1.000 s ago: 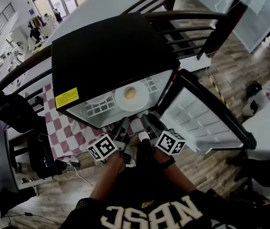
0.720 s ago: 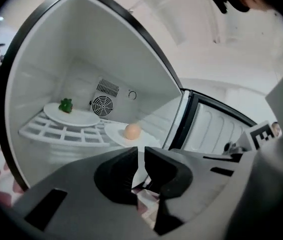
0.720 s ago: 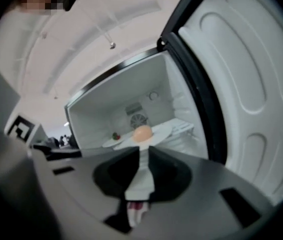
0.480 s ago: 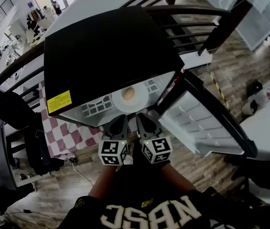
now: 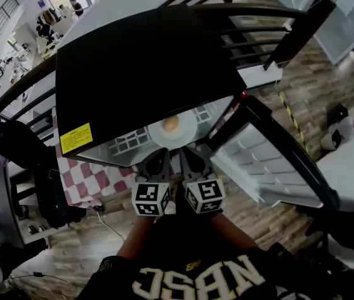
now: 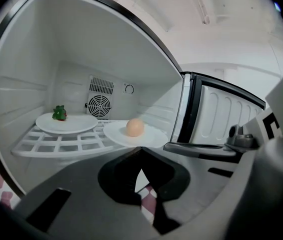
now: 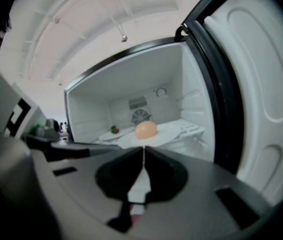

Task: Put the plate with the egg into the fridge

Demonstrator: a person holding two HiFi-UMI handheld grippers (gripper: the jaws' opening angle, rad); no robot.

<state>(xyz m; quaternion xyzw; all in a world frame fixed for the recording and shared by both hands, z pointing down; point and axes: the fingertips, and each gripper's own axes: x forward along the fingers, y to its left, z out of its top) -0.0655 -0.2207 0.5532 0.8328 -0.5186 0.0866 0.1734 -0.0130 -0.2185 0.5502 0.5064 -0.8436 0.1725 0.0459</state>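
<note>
White round plate [image 5: 184, 130] with the tan egg [image 5: 171, 123] sits on the white grid fridge shelf [image 5: 129, 144], dead ahead of left tongs [image 5: 162, 157] and right tongs [image 5: 184, 153]. Both are pressed together, empty, and equally near it.

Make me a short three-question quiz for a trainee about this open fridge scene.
1. Multiple choice: where is the egg plate? A) at the front of the shelf; B) in the door rack; C) gripped between two claws.
2. True or false: the left claw and the right claw are both shut with nothing held.
3. Short answer: how many plates are inside the fridge?
Key: 1 A; 2 true; 3 two.
</note>
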